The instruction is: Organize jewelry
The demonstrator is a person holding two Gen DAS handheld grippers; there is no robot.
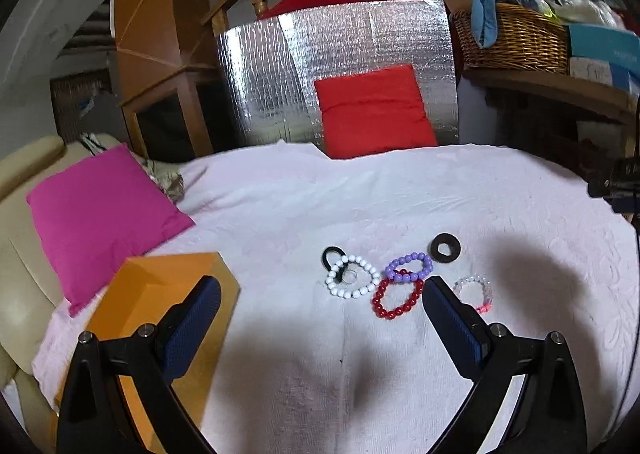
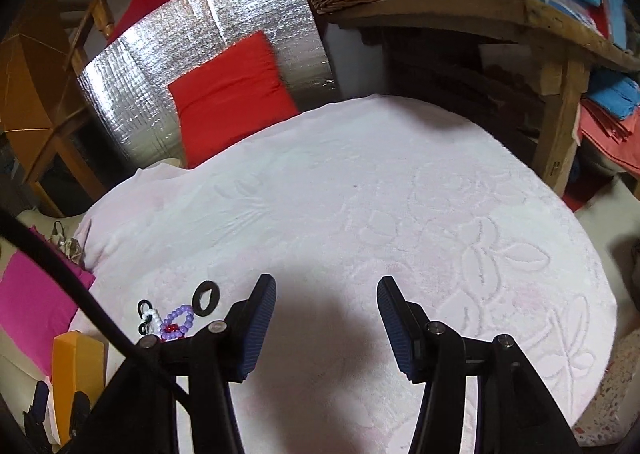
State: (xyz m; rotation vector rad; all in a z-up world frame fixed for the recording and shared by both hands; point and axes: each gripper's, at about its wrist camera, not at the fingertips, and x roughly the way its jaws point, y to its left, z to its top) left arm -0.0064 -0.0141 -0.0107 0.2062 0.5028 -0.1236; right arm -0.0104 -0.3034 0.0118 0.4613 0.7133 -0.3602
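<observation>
White blanket [image 1: 320, 197] is covering the work surface; soft, so items are sinking in slightly. Orange box [image 1: 160, 306] is sitting at left, w/ the left gripper [image 1: 322, 296] hovering wide, empty. Right gripper [image 2: 326, 292] is likewise hanging wide, nothing held. Jewelry is lying clustered mid-blanket: white bead bracelet [image 1: 352, 277], red bead bracelet [image 1: 396, 296], purple bead bracelet [image 1: 410, 266] overlapping red, clear bracelet [image 1: 474, 292], black ring [image 1: 446, 248]. Judged light, smooth, prob. slippery; pinching across one strand looks the best hold.
</observation>
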